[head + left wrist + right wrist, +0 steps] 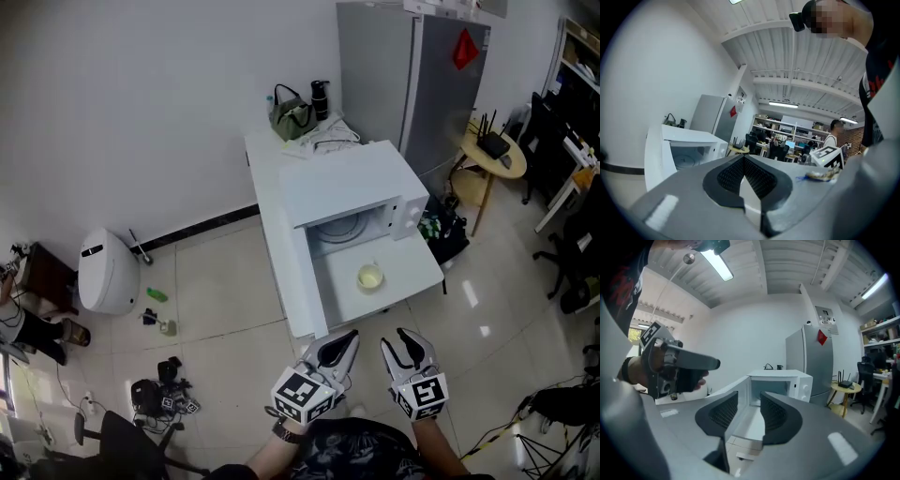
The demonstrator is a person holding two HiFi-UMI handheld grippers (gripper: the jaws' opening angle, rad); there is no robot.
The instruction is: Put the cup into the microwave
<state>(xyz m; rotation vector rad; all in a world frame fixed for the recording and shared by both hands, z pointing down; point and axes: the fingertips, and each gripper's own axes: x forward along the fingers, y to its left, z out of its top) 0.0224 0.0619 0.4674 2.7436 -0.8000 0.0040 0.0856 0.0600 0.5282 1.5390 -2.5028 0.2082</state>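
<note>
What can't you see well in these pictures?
Head view, too small: what is in the cup; the things on the floor.
Head view, hidden by its own roof: deep inside the microwave.
Head view, cut by the bottom edge: the person's arms.

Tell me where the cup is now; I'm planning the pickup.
In the head view the cup stands on the white table, just in front of the open microwave, beyond the right gripper.

A white rectangular table [412,277] carries a white box-shaped microwave [352,183], its door open. A small pale yellow cup [370,277] stands on the tabletop just before the opening; behind the microwave sit a green bag [292,117] and a black flask [321,98].
</note>
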